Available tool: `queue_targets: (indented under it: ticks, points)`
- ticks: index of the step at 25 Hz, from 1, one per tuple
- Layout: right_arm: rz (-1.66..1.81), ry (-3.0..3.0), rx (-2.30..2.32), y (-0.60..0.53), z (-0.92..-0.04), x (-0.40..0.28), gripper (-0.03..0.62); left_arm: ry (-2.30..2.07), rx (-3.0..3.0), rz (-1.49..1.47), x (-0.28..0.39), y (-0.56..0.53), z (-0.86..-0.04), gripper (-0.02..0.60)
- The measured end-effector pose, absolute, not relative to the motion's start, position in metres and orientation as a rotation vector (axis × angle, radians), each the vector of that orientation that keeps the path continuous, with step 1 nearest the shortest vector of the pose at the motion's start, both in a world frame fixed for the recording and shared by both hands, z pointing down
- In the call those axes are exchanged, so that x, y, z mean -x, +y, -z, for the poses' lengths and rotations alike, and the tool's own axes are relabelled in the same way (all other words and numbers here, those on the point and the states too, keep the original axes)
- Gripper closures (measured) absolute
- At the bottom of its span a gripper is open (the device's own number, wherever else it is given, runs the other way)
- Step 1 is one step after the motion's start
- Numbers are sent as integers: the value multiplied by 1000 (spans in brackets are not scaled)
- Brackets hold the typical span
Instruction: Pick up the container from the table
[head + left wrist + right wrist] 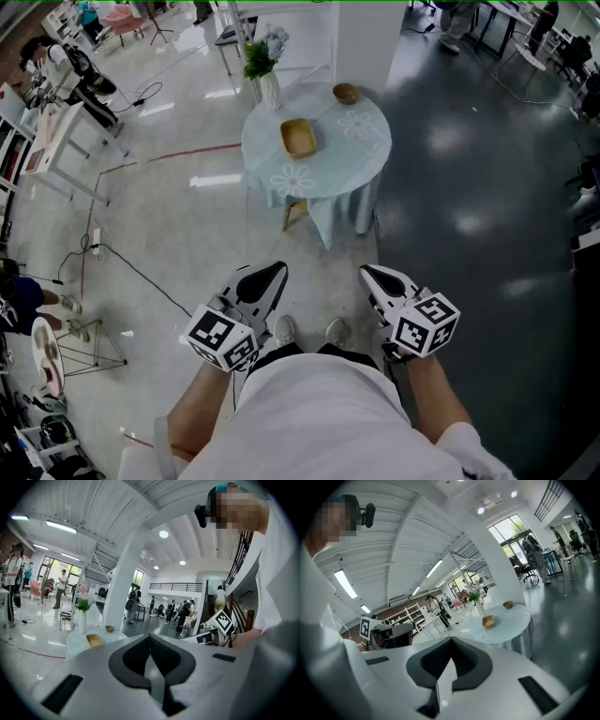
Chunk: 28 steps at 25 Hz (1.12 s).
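Note:
A shallow rectangular wooden container [298, 138] lies on a round table [352, 159] with a pale flowered cloth, well ahead of me. It also shows small in the left gripper view as the container [93, 640] and in the right gripper view as the container [488, 621]. My left gripper [272, 272] and right gripper [370, 274] are held close to my body, over the floor and far short of the table. Both are shut and hold nothing; the left gripper [150, 637] and right gripper [451, 641] show their jaws meeting at the tip.
A small round wooden bowl [346, 93] and a vase with a green plant [269, 89] also stand on the table. Cables [122, 262] trail over the floor at left, near white desks [56, 141]. Several people stand in the distance.

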State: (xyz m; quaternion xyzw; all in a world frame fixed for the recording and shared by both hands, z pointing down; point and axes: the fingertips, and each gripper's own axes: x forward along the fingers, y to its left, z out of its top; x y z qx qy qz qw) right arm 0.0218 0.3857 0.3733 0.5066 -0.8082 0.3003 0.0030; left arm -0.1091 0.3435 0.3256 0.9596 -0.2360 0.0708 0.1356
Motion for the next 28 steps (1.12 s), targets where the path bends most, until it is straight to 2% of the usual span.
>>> queue_targets:
  ticks: [28]
  points:
    - [-1010, -2525, -1524, 389, -393, -70, 571, -740, -2762, -206, 58, 351, -338, 560]
